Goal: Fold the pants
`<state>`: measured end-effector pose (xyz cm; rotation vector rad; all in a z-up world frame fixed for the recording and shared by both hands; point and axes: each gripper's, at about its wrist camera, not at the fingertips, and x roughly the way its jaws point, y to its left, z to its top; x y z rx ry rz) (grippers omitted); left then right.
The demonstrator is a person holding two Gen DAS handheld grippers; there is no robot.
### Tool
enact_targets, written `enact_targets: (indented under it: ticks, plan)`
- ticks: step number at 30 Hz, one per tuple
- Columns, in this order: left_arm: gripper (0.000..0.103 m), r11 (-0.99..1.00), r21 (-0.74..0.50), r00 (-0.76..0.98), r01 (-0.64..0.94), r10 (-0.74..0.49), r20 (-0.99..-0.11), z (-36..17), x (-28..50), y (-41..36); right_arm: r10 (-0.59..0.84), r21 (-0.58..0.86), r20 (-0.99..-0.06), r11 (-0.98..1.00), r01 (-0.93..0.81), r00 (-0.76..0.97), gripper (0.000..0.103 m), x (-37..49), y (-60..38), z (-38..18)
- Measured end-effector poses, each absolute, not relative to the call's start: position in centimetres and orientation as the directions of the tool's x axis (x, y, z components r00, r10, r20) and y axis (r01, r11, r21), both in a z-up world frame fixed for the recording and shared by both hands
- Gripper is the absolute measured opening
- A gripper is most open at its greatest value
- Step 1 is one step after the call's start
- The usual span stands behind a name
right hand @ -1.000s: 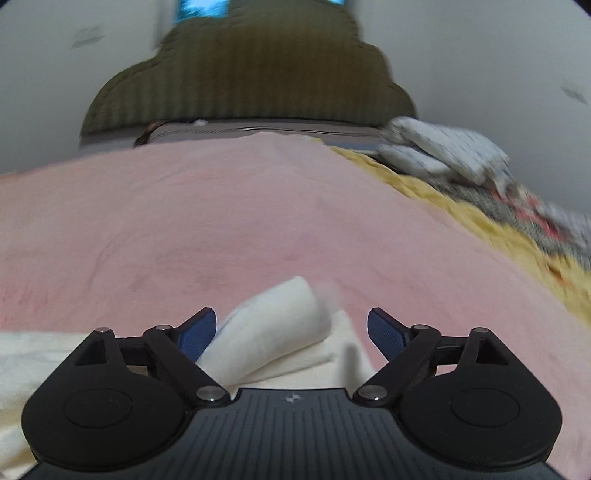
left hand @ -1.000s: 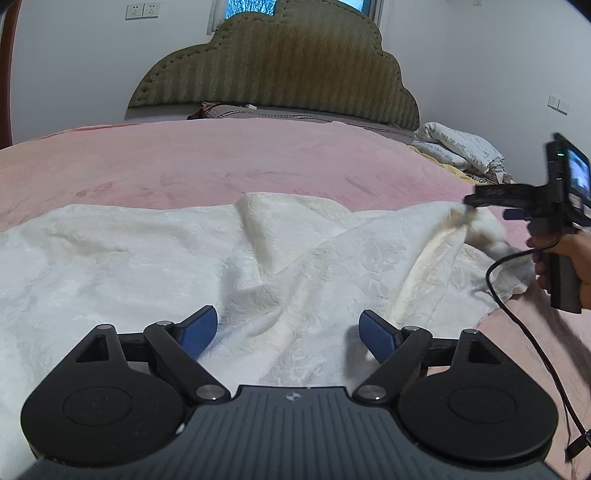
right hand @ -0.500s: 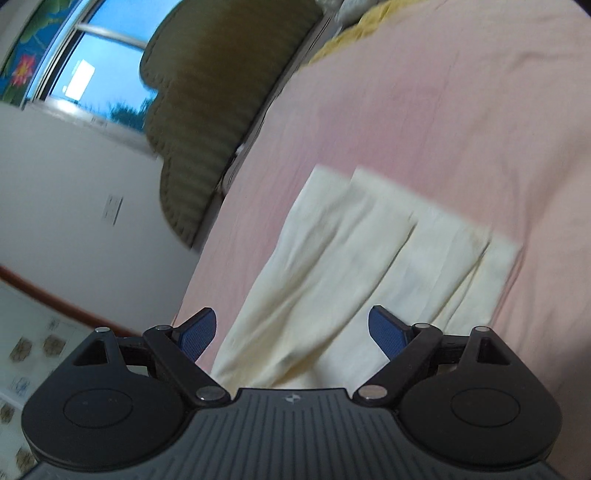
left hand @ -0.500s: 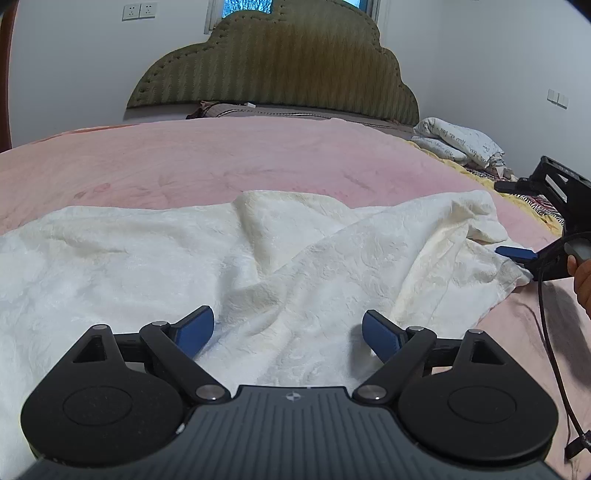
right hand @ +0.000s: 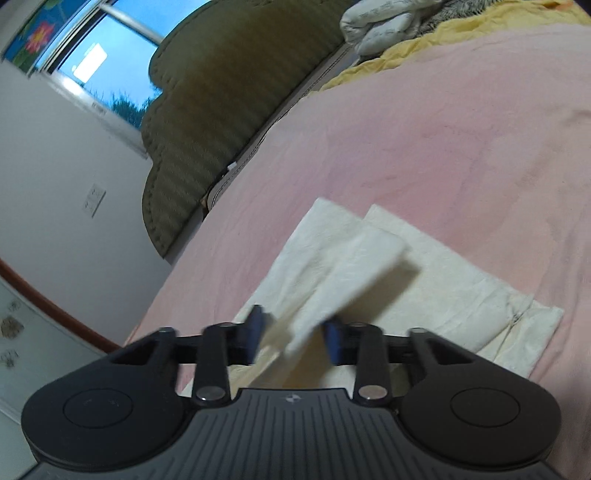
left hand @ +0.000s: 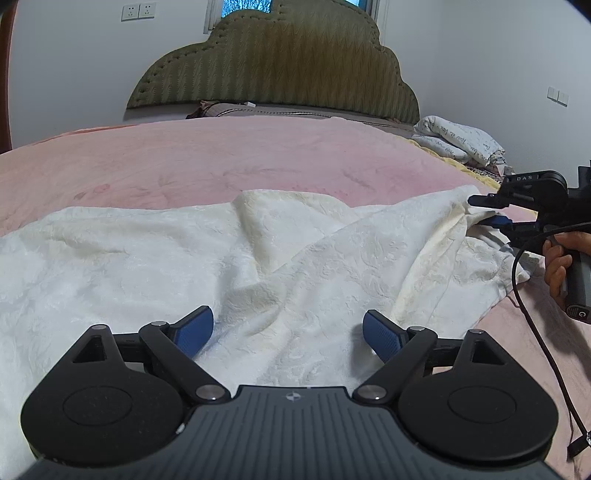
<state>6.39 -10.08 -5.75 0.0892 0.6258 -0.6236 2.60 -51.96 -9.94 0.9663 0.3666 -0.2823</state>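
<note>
- Right tool (right hand: pixel 293 338) has just been closing, pinching a hem of the cream pants (left hand: pixel 258 266) lying ahead on the pink bed (left hand: pixel 221 158).
- Left tool (left hand: pixel 286 332) hovers spread above them.
- Risk: the thin pinch slips when lifted.

Bedroom. Pink bedspread (left hand: pixel 258 162) spreads ahead of the left gripper's view, olive scalloped padded headboard (left hand: pixel 273 66) at the far end. White wall (left hand: pixel 74 74) behind it, double wall socket (left hand: pixel 138 12) upper left, switch plate (left hand: pixel 557 96) far right. Window (right hand: pixel 99 62) above the headboard shows blue dusk sky. Folded printed bedding (left hand: pixel 461 142) and yellow blanket (right hand: pixel 424 48) ahead to the right. Dim, even light.
</note>
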Motion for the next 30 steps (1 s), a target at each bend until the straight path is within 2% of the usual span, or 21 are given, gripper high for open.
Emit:
enact_targets:
  ticks: [2, 5, 8, 12, 15, 16, 18, 19, 20, 22, 23, 25, 26, 28, 30]
  plan:
    - [0.09, 0.817, -0.097, 0.639, 0.569, -0.513, -0.573, -5.7, 6.4, -10.1, -0.072, 0.746, -0.412, 0.545, 0.382, 0.908, 0.014, 2.3, -52.1, -9.9]
    - [0.087, 0.841, -0.028, 0.699, 0.541, -0.468, -0.54, -4.9, 5.4, -10.6, -0.072, 0.754, -0.362, 0.563, 0.338, 0.929, 0.01, 1.4, -52.3, -9.0]
    - [0.09, 0.796, 0.026, 0.706, 0.604, -0.52, -0.481, -3.2, 3.8, -12.3, -0.061, 0.748, -0.296, 0.607, 0.271, 0.953, 0.009, 0.0, -52.0, -6.7]
    - [0.091, 0.672, 0.113, 0.632, 0.732, -0.607, -0.481, -1.9, 1.9, -16.7, -0.016, 0.75, -0.238, 0.633, 0.194, 0.971, 0.009, -0.1, -52.0, -4.1]
    - [0.088, 0.591, 0.285, 0.647, 0.755, -0.597, -0.475, -2.7, 0.3, -20.3, 0.013, 0.755, -0.216, 0.636, 0.159, 0.976, 0.009, 0.1, -51.8, -3.2]
    - [0.083, 0.583, 0.341, 0.671, 0.737, -0.577, -0.465, -3.3, 0.0, -21.2, 0.021, 0.757, -0.209, 0.636, 0.148, 0.978, 0.009, -0.3, -51.9, -3.0]
    - [0.062, 0.569, 0.397, 0.692, 0.72, -0.551, -0.466, -4.4, 0.3, -22.2, 0.027, 0.756, -0.204, 0.639, 0.14, 0.979, 0.009, -0.5, -52.0, -2.8]
    - [0.045, 0.569, 0.397, 0.69, 0.72, -0.526, -0.497, -5.0, 1.0, -22.7, 0.03, 0.755, -0.21, 0.641, 0.142, 0.977, 0.009, -0.3, -52.2, -2.8]
    - [0.034, 0.584, 0.364, 0.676, 0.726, -0.512, -0.53, -5.2, 1.8, -22.7, 0.037, 0.756, -0.222, 0.638, 0.148, 0.974, 0.009, 0.0, -52.4, -2.9]
    - [0.025, 0.639, 0.227, 0.628, 0.735, -0.516, -0.582, -5.2, 4.1, -21.8, 0.079, 0.769, -0.251, 0.622, 0.149, 0.965, 0.009, 1.5, -53.1, -3.1]
    - [0.016, 0.664, 0.167, 0.614, 0.729, -0.526, -0.588, -4.9, 5.2, -21.2, 0.102, 0.768, -0.275, 0.621, 0.155, 0.956, 0.009, 2.8, -53.5, -3.1]
    - [0.012, 0.726, 0.113, 0.645, 0.678, -0.514, -0.565, -3.6, 7.1, -20.4, 0.131, 0.761, -0.304, 0.629, 0.158, 0.944, 0.009, 5.1, -53.9, -2.5]
    - [0.011, 0.765, 0.132, 0.704, 0.63, -0.492, -0.512, -2.6, 7.4, -19.9, 0.134, 0.758, -0.281, 0.639, 0.134, 0.95, 0.009, 5.6, -53.7, -1.7]
    - [0.012, 0.831, 0.143, 0.814, 0.538, -0.468, -0.344, -0.2, 7.3, -18.6, 0.132, 0.722, -0.145, 0.691, 0.014, 0.981, 0.009, 5.2, -52.6, 0.9]
    - [0.013, 0.854, 0.101, 0.844, 0.51, -0.474, -0.25, 1.4, 7.1, -17.3, 0.128, 0.654, 0.008, 0.749, -0.102, 0.992, 0.009, 3.4, -51.5, 2.9]
